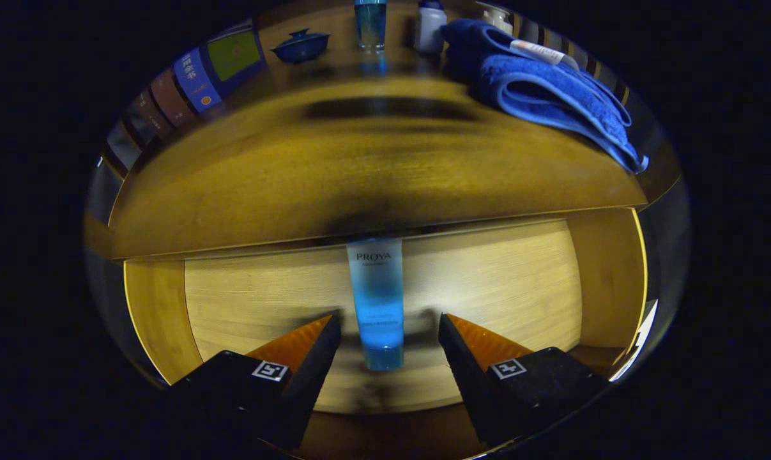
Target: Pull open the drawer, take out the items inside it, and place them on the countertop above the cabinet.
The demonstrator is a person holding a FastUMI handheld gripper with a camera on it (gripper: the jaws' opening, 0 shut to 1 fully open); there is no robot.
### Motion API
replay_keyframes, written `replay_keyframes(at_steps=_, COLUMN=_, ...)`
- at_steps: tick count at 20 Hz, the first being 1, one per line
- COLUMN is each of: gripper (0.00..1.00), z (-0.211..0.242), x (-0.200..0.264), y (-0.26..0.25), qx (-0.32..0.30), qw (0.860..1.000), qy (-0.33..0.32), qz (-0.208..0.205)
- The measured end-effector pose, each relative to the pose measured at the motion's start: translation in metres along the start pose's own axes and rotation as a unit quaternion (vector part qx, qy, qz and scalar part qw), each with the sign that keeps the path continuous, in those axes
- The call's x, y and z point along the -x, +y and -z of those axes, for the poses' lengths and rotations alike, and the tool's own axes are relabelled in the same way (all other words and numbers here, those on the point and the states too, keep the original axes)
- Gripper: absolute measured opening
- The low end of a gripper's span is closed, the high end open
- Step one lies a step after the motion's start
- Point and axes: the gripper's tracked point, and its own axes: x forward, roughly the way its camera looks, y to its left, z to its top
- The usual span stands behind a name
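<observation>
A slim cosmetic tube (377, 300) lies flat on the pale wooden floor of the open drawer (487, 281), its length running straight away from me. The tube is translucent: a whitish upper body bearing dark print, shading to bright blue lower down, with a blue cap at the end nearest me. Its far end sits at the shadowed edge where the drawer passes under the countertop (359, 172).

My gripper (390, 327) hangs over the drawer with its fingers spread wide, one on each side of the tube's lower half. There is clear space between each fingertip and the tube; I am gripping nothing and touching nothing. The cap end lies between my fingers, and the rest of the tube stretches beyond them.

Above, the dark wooden countertop carries a folded blue towel (545, 89) on its right side. Along its far edge stand a small blue lidded bowl (301, 46), a tall blue tube (370, 24) and a white bottle (430, 27). Several boxes (197, 80) lean in a row at the far left.
</observation>
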Motion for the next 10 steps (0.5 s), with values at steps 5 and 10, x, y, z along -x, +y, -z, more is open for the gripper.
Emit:
replay_keyframes(at_steps=5, gripper=0.83, z=0.008, x=-0.015, y=-0.003, qx=-0.003, qw=0.999, qy=0.045, qz=0.016)
replay_keyframes(at_steps=10, gripper=0.48, z=0.014, x=-0.017, y=-0.002, qx=-0.002, qw=0.998, qy=0.063, qz=0.01)
